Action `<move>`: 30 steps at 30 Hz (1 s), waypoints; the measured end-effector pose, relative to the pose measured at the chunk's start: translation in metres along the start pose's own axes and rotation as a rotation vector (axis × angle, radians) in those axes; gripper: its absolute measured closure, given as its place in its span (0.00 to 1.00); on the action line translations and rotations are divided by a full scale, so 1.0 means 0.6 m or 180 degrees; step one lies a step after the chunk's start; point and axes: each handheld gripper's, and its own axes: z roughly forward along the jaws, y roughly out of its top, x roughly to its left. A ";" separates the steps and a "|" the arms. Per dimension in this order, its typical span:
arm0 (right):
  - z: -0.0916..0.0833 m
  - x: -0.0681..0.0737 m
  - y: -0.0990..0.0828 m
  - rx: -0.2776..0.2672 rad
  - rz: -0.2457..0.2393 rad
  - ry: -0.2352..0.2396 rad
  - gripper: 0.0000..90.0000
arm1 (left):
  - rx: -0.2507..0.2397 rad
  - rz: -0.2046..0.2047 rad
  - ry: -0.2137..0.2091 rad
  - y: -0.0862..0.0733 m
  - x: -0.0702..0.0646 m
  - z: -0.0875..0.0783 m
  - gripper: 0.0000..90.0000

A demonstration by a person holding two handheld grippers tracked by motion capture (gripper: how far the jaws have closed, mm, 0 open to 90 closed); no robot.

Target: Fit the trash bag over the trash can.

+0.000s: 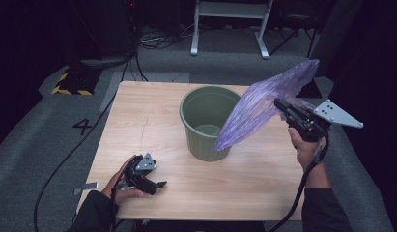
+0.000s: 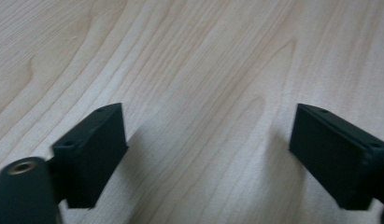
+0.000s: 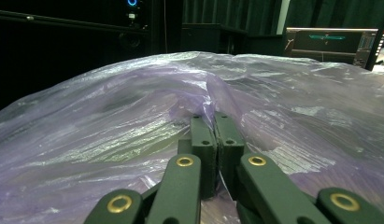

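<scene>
A green plastic bin stands upright in the middle of the wooden table. A thin purple plastic bag hangs in the air to the right of the bin, its lower tip over the bin's rim. My right gripper is shut on the bag's edge; in the right gripper view the jaws pinch a fold of the bag at the gripper. My left gripper rests low near the table's front left, open, with bare wood between its fingers.
A white metal frame stands on the grey floor beyond the table. Cables run across the floor at the back left, next to a yellow-and-black striped block. A number 4 is marked on the floor left of the table.
</scene>
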 end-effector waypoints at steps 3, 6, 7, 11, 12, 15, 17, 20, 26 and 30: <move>0.012 -0.003 0.003 0.0022 -0.0007 -0.0032 0.99 | -0.0021 0.0068 0.0066 0.006 -0.010 -0.001 0.17; 0.021 -0.003 0.003 0.0068 -0.0066 -0.0072 0.99 | -0.0097 0.0093 0.0026 0.012 -0.018 -0.006 0.19; 0.024 -0.003 0.002 0.0078 -0.0070 -0.0074 0.99 | -0.0166 0.0099 0.0024 0.015 -0.020 -0.012 0.18; 0.035 -0.001 0.001 0.0106 -0.0069 -0.0074 0.99 | -0.0318 0.0100 0.0097 0.025 -0.024 -0.029 0.18; 0.037 -0.001 0.001 0.0111 -0.0073 -0.0070 0.99 | -0.0365 0.0102 0.0130 0.029 -0.024 -0.035 0.18; 0.047 0.002 0.004 0.0131 -0.0101 -0.0093 0.99 | -0.0561 0.0065 0.0147 0.039 -0.023 -0.054 0.18; 0.054 0.005 0.009 0.0147 -0.0154 -0.0134 0.99 | -0.0653 0.0040 0.0124 0.046 -0.020 -0.065 0.18; 0.063 0.009 0.013 0.0173 -0.0233 -0.0177 0.99 | -0.0721 0.0050 0.0151 0.054 -0.019 -0.074 0.18; 0.072 0.017 0.010 0.0242 -0.0349 -0.0281 0.99 | -0.0821 0.0080 0.0140 0.068 -0.014 -0.090 0.18; 0.071 0.017 0.009 0.0220 -0.0324 -0.0312 0.99 | -0.0907 0.0115 0.0169 0.085 -0.012 -0.104 0.18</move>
